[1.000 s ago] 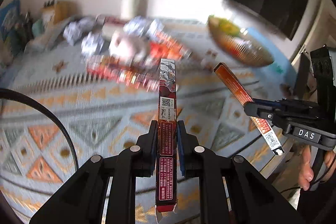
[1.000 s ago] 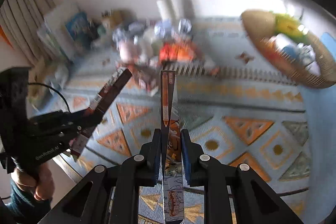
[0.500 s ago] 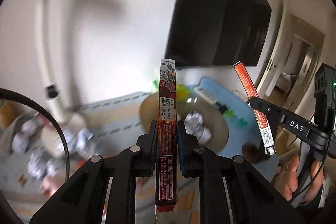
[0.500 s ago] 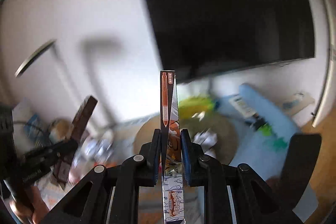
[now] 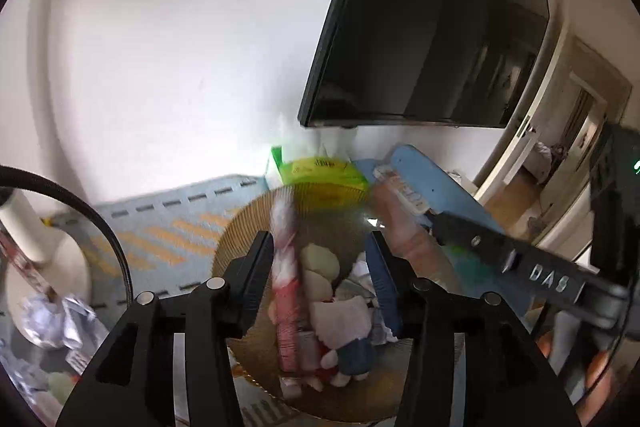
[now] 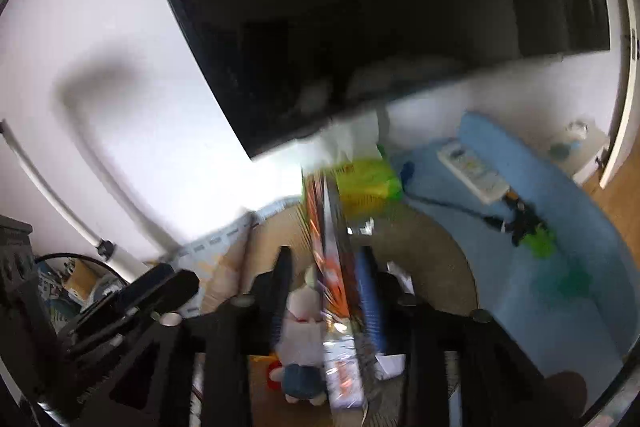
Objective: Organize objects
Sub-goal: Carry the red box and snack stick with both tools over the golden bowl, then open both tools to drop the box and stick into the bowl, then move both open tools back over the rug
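At nine o'clock in the left wrist view, crumpled foil wads [image 5: 60, 319] lie on the bench [image 5: 168, 223], which wears a blue cloth with orange stripes. The left tongs [image 5: 320, 267] stand spread over a round woven basket [image 5: 236, 267]; a long red-and-white packet [image 5: 286, 291], blurred, lies along the inner face of the left finger [image 5: 256, 275], and I cannot tell whether it touches it, while the blue-padded right finger [image 5: 382, 283] stands clear of it. Inside the basket lies a small plush toy [image 5: 340, 327] among white scraps, and a green tissue pack [image 5: 320, 173] sits at its twelve o'clock rim below a dark wall screen [image 5: 432, 27]. At three o'clock the right tongs [image 5: 436, 223] reach in sideways above an orange-and-white packet [image 5: 404, 195], too blurred to judge. In the right wrist view the right tongs [image 6: 324, 275] are likewise spread, the orange packet [image 6: 332, 267] leaning against the blue-padded finger [image 6: 370, 299] and apart from the other finger. A white remote [image 6: 472, 167] rests at two o'clock on a blue mat [image 6: 560, 267].
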